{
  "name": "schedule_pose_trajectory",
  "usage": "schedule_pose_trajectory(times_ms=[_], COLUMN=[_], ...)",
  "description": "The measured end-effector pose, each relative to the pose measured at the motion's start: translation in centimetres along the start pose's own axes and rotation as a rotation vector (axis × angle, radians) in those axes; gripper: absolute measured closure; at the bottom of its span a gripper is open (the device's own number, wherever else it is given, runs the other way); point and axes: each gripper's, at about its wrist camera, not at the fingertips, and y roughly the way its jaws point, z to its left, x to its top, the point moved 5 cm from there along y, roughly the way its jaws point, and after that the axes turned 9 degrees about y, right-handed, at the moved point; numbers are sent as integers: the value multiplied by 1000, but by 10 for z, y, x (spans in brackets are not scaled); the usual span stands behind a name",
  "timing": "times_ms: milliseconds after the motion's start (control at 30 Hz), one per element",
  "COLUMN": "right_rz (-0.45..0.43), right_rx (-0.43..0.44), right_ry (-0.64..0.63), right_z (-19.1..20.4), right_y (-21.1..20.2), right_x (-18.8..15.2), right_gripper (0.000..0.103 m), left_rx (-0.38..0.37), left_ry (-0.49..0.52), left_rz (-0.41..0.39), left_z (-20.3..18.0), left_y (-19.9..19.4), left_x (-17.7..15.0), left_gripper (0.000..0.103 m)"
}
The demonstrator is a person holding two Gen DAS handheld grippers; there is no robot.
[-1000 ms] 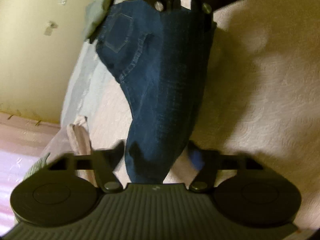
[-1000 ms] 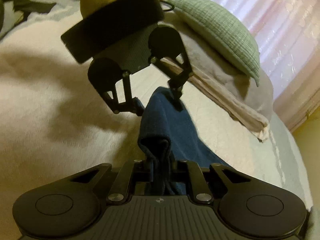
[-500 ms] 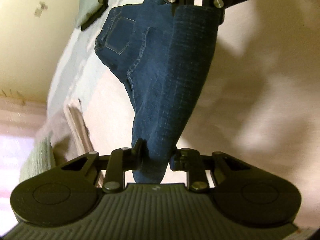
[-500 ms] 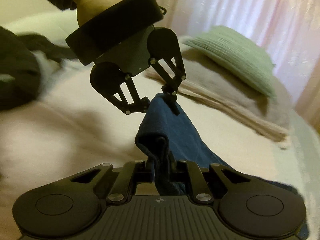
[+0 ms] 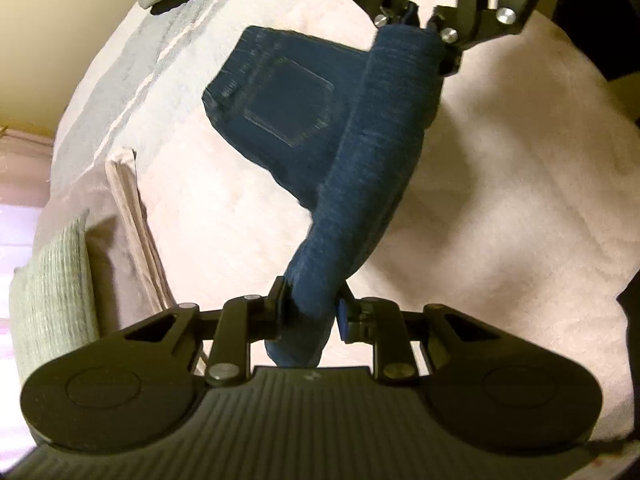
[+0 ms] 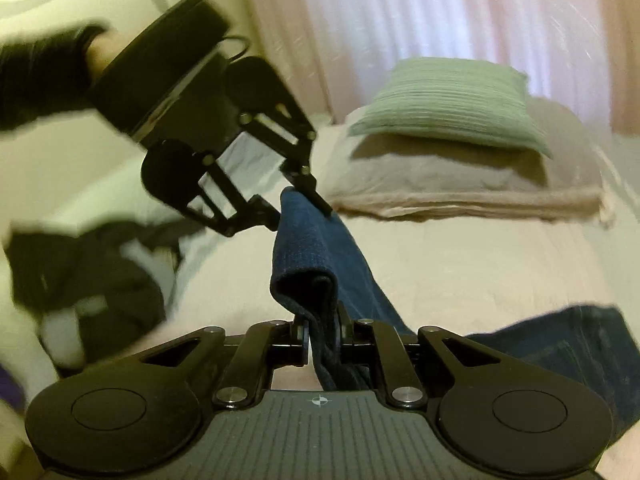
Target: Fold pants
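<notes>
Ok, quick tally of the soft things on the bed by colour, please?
Blue: 1, the jeans, held by both the left gripper and the right gripper
Green: 1, the pillow
Beige: 1, the folded bedding under it
Black: 1, a blurred heap of clothes
Total: 4

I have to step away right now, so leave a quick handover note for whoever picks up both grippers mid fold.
Left gripper: shut on the leg end of the jeans.
Right gripper: shut on the same leg end, at its other edge.
Jeans: the leg is lifted off the bed between the two grippers; the waist and back pocket part lies flat on the cover.
Done: both grips secured, leg raised.
Left: probably carry the leg end over to the waist, lay it down, release, smooth.
</notes>
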Motion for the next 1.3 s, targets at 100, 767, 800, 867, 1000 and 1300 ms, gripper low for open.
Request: schedule_pose_trajectory(times_ms=[100, 767, 800, 867, 1000, 1300], right_rz=[-34, -92, -96, -97, -105, -95], right_rx=[41, -47, -58, -69, -1, -156], right_ry=[108, 1007, 1010, 946, 871, 1025], right_z=[-58, -411, -409, -396, -392, -433], right_y=[-16, -14, -14, -19, -16, -13], right_x=[27, -39, -37, -25, -7, -44], right_gripper=[95, 89, 92, 94, 94, 93], left_rx=[-12, -139, -152, -166, -151, -141], left_ry=[5, -578, -615, -691, -794, -893], left_rz=[4, -98, -93, -100, -158, -182], left_z=[52, 232, 227, 224, 231, 247], left_y=[1, 209, 216, 226, 225, 263], left_x=[31, 145, 143, 140, 134, 138], left_gripper=[80, 53, 53, 53, 54, 54])
